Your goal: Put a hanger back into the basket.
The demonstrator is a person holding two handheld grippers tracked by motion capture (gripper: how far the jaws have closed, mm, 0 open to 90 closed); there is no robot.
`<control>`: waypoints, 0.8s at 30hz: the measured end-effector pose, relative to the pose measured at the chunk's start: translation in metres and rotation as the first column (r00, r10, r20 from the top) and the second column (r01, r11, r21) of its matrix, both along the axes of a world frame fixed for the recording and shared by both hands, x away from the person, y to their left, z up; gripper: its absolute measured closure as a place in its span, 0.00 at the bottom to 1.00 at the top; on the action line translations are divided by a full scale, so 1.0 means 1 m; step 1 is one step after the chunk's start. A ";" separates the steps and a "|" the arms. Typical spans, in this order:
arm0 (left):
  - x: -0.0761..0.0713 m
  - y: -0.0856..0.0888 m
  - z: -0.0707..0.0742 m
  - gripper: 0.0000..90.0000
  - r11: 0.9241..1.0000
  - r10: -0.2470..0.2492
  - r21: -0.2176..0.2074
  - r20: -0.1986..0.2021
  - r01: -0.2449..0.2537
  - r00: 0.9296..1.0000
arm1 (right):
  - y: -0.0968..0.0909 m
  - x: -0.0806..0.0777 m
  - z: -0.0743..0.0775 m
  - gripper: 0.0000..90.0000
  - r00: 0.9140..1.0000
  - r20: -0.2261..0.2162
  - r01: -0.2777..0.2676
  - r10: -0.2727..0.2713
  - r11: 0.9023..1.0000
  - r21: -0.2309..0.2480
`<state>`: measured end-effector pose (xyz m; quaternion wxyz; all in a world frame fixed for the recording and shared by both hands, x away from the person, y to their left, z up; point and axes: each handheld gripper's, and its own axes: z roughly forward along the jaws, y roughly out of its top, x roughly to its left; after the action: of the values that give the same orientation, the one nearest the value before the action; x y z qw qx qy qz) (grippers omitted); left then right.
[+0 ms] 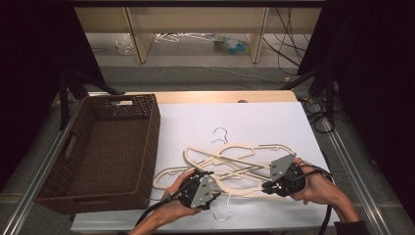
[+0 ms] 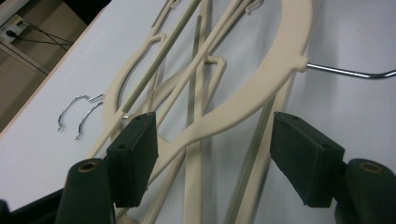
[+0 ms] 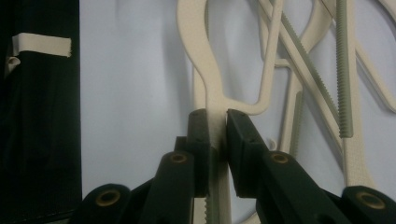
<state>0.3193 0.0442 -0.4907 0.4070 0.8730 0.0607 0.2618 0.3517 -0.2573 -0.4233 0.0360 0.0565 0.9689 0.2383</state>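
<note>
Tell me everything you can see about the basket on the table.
The basket is a dark brown rectangular box, woven, wicker by its look. Its walls are tall, with a cut-out handle slot in three of them. It stands upright and empty at the table's left, its right wall along the edge of the white sheet. Neither tool touches it.

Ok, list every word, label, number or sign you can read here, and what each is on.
None: no readable text on anything.
Hangers: plain cream plastic, no print.
Basket: no label.
Grippers: no markings legible.
White tape on the dark edge: blank.
Bits under the far shelf: too small and blurred to read.
</note>
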 end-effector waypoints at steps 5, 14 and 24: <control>0.002 -0.008 -0.001 0.38 0.999 -0.031 0.011 0.022 0.031 0.999 | 0.000 0.000 0.000 0.89 1.000 0.002 0.000 0.000 1.000 0.002; 0.002 -0.020 -0.002 0.52 0.989 -0.136 0.073 0.087 0.130 0.987 | 0.000 0.001 -0.001 0.89 1.000 0.001 -0.006 0.006 1.000 0.009; 0.002 -0.029 0.004 0.75 0.942 -0.289 0.207 0.111 0.263 0.951 | -0.006 0.004 -0.002 0.89 1.000 -0.012 -0.008 0.009 0.999 0.037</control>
<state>0.3211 0.0154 -0.4867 0.3579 0.8872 -0.1162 0.2670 0.3555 -0.2637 -0.4252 0.0279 0.0546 0.9647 0.2562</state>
